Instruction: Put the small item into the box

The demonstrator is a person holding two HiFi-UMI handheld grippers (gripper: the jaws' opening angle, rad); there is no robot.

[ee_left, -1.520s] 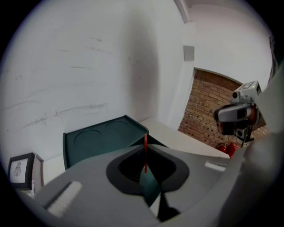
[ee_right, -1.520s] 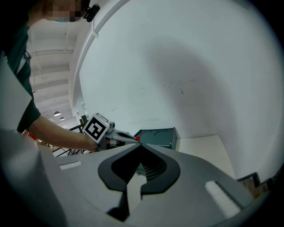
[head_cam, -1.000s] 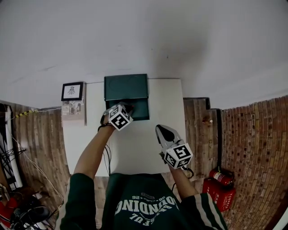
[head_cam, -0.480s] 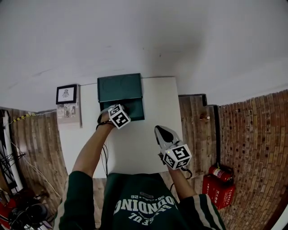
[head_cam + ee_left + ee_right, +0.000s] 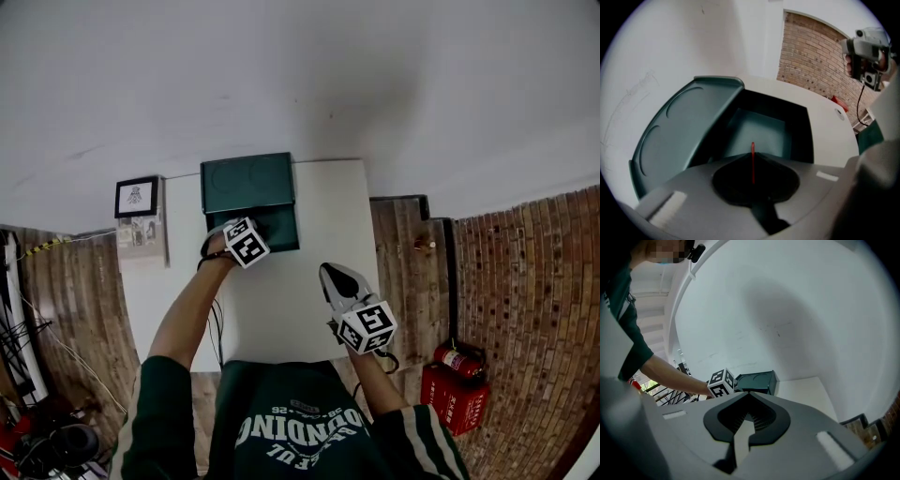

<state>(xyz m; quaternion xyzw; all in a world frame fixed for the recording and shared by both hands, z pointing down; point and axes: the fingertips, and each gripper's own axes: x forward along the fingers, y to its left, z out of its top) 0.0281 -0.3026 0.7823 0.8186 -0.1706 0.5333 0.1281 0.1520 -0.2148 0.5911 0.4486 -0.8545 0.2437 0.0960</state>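
Observation:
A dark green box stands open at the far end of the white table, its lid tipped back. My left gripper hovers at the box's near edge, shut on a thin red small item that points over the box's bare inside. The lid leans away to the left in the left gripper view. My right gripper is shut with nothing in it, raised over the table's right half. From the right gripper view the box lies ahead.
A small framed picture and a card lie on a ledge left of the table. A red fire extinguisher stands on the brick floor at the right. A cable hangs near the table's front left. A white wall is behind the box.
The head view has shifted slightly, so the table sits a bit further left. My left gripper stays at the box's front edge with the red item; the right gripper has barely moved.

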